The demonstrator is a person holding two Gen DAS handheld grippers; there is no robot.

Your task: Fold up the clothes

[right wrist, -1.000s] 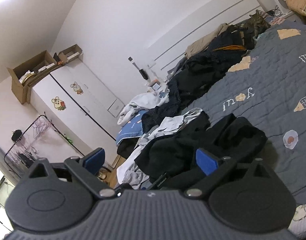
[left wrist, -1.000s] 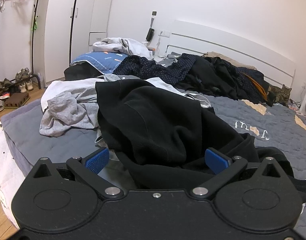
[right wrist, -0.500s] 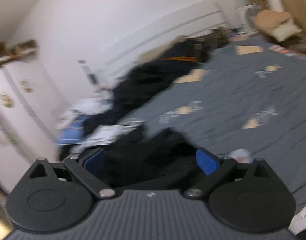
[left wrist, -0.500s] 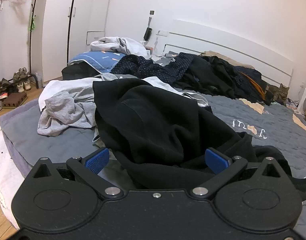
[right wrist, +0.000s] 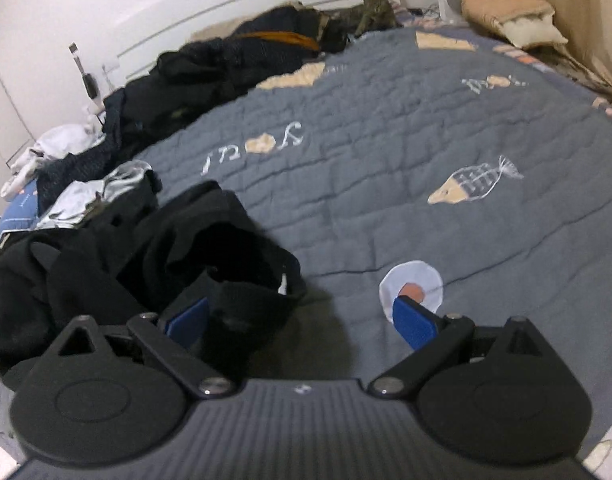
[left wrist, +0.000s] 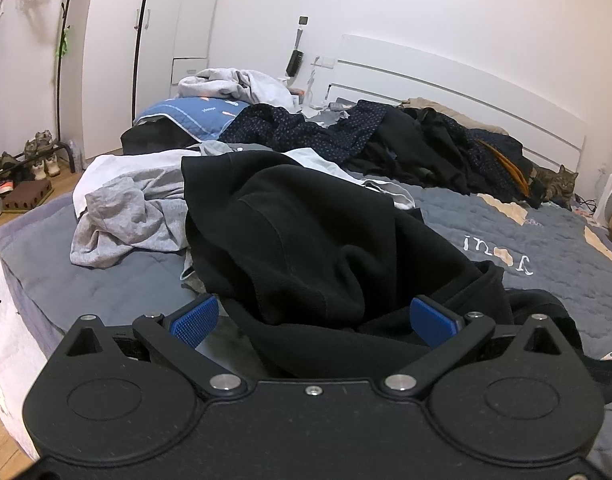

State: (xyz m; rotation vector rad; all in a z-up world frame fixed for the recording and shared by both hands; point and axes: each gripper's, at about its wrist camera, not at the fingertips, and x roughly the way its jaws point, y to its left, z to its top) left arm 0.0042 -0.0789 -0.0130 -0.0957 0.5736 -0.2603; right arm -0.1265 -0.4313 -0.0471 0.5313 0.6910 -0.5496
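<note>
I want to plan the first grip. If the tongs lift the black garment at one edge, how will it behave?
Probably floppy: the black garment lies in soft folds and humps on the quilt, so it should hang and drape, not keep its shape. It looks like thick knit, so likely a bit heavy for cloth. Part of it overlaps the grey garment, which may get dragged along.

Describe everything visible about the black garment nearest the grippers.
The black garment is a soft, matte, fleece-like fabric with a visible seam, crumpled in a heap on the grey quilt. Its far edge overlaps a grey garment and white clothing. Folds of it lie between the open left gripper; the right gripper is open at its edge.
</note>
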